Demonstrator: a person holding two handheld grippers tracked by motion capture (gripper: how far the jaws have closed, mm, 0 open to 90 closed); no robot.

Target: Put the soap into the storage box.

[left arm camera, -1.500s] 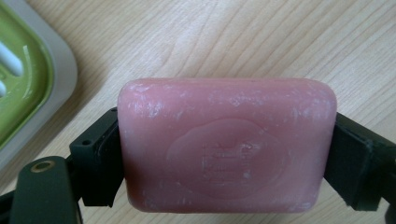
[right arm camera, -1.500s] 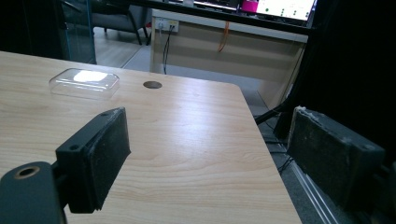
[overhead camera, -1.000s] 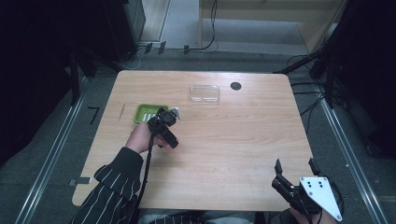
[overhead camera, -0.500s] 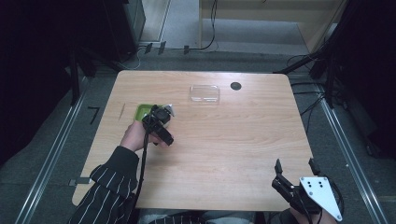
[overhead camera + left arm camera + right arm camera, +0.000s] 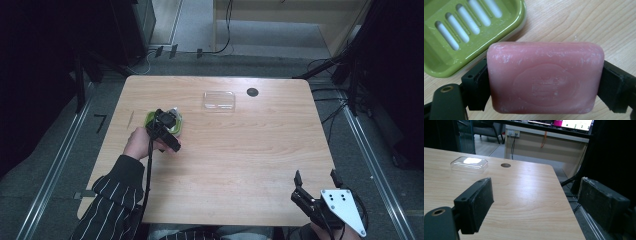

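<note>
Leftward and farther up the table goes the left gripper (image 5: pixel 167 121) since a second ago, now over the green soap dish (image 5: pixel 461 32). Its jaws pinch a pink soap bar (image 5: pixel 545 77) by its ends, just beside the dish's rim. Right gripper (image 5: pixel 314 184) waits at the near edge, jaws spread, facing the clear lid (image 5: pixel 469 164).
</note>
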